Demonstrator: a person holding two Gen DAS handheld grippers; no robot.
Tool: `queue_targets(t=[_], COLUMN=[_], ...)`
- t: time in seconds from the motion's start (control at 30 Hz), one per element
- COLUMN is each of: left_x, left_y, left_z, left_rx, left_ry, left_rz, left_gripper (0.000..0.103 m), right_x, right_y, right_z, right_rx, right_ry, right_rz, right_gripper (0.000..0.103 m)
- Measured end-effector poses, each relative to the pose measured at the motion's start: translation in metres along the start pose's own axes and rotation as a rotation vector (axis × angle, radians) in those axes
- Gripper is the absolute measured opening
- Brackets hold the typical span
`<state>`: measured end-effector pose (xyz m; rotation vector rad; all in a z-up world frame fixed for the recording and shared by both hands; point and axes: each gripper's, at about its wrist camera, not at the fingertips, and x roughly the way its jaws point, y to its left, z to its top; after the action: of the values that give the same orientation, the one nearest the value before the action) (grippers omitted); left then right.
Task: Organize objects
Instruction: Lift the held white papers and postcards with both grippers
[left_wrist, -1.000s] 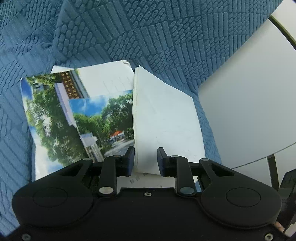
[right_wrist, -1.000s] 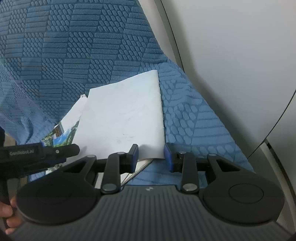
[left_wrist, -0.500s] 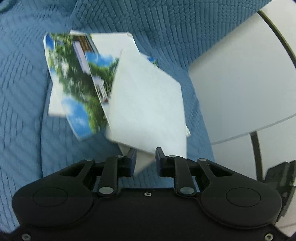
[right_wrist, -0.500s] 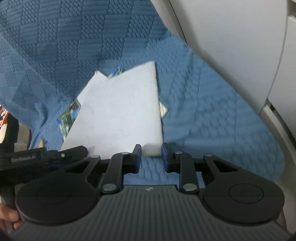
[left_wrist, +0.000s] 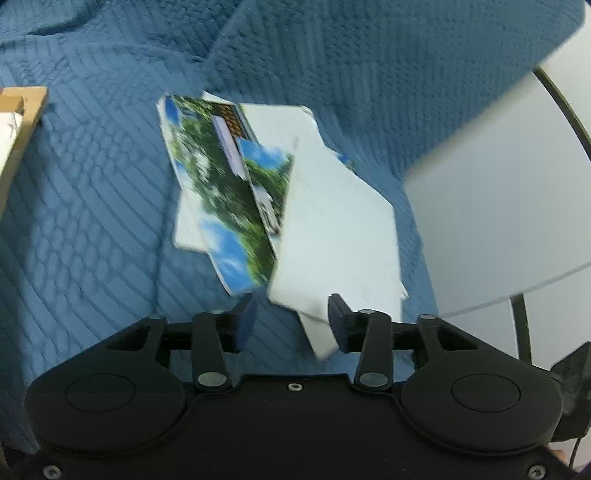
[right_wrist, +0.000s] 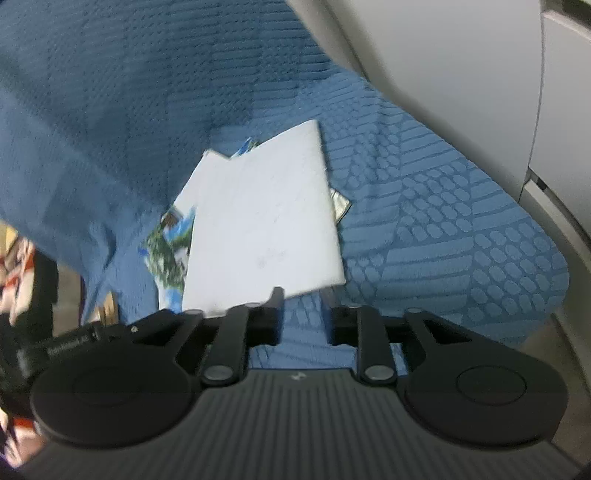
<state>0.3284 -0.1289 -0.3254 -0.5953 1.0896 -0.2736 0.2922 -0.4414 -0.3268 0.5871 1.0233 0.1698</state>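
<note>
Both claws just let go, jaws opening: left claw spread, right claw spread. Photo stack dropped at 12 o'clock, still fanned, needs squaring.

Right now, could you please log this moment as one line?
left gripper: opening, empty | right gripper: opening, empty | white blank card: atop printed photos

I've got the stack of cards lying on the quilted cover mid-frame in the left view, with the blank sheet overlapping its right side. At the far left edge sits a wooden tray; right of the cover, a panel.
</note>
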Motion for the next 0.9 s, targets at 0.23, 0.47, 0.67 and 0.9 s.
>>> queue_targets(t=[0.23,0.47,0.67,0.9], left_x=[0.015,0.022,0.015,0.025], left_y=[0.013,0.016,0.012,0.025], left_z=[0.01,0.013,0.012,0.004], left_rx=[-0.081,-0.141,-0.184,-0.314], left_ry=[-0.002,-0.006,0.042,0.078], left_rz=[-0.064,-0.081,-0.045,-0.108], left_gripper=[0.047,0.047,0.046,0.047], right_x=[0.017,0.024,0.022,0.022], right_y=[-0.006,-0.01,-0.013,-0.013], right_z=[0.013,0.014,0.013,0.012], right_rx=[0.009,0.026,0.046,0.065], right_ry=[-0.018,-0.023,-0.03,-0.035], right_rz=[-0.017,-0.015,0.001,0.004], right_gripper=[0.035,0.033,0.032,0.032])
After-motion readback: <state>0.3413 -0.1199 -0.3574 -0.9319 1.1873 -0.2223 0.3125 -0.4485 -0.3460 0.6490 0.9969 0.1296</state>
